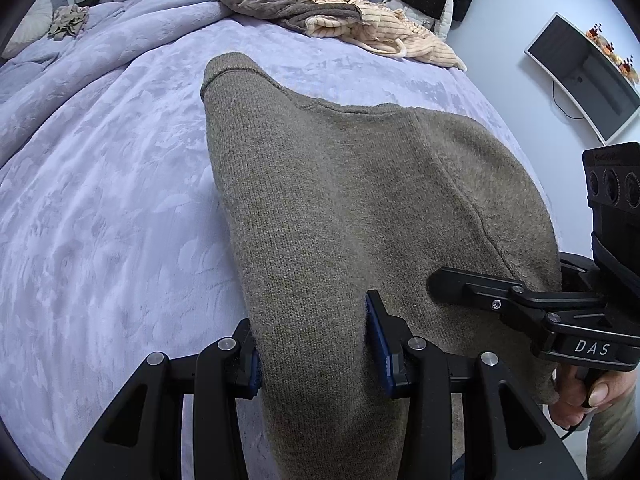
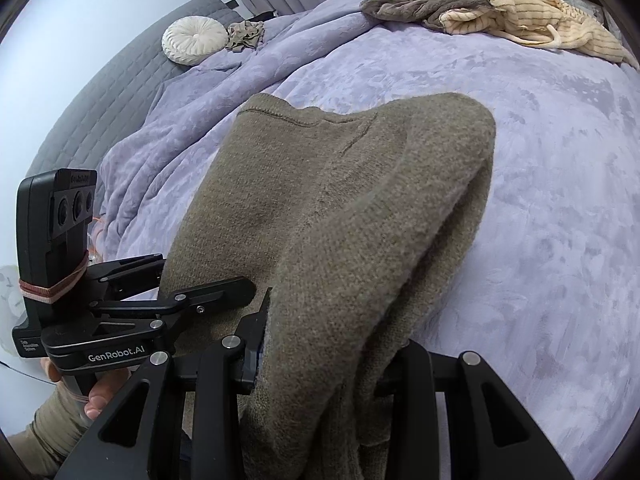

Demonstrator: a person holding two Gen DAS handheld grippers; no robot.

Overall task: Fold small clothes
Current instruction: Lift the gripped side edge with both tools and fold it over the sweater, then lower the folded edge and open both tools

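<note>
An olive-brown knitted sweater [image 1: 340,200] lies folded on the lavender bed, its near end lifted off the edge. It also shows in the right wrist view [image 2: 320,208]. My left gripper [image 1: 316,344] has its blue-padded jaws closed around the sweater's near left edge. My right gripper [image 2: 320,344] is shut on the sweater's near right edge, with thick folded layers bulging between the fingers. The right gripper also shows in the left wrist view [image 1: 460,284], pressed on the sweater. The left gripper shows in the right wrist view [image 2: 208,288], beside the right one.
A heap of brown and cream striped clothes [image 1: 340,16] lies at the bed's far side. A small crumpled garment [image 1: 68,20] sits far left by a round white cushion [image 2: 194,40]. A monitor [image 1: 580,76] stands on the right wall. The lavender blanket [image 1: 100,200] is bunched at left.
</note>
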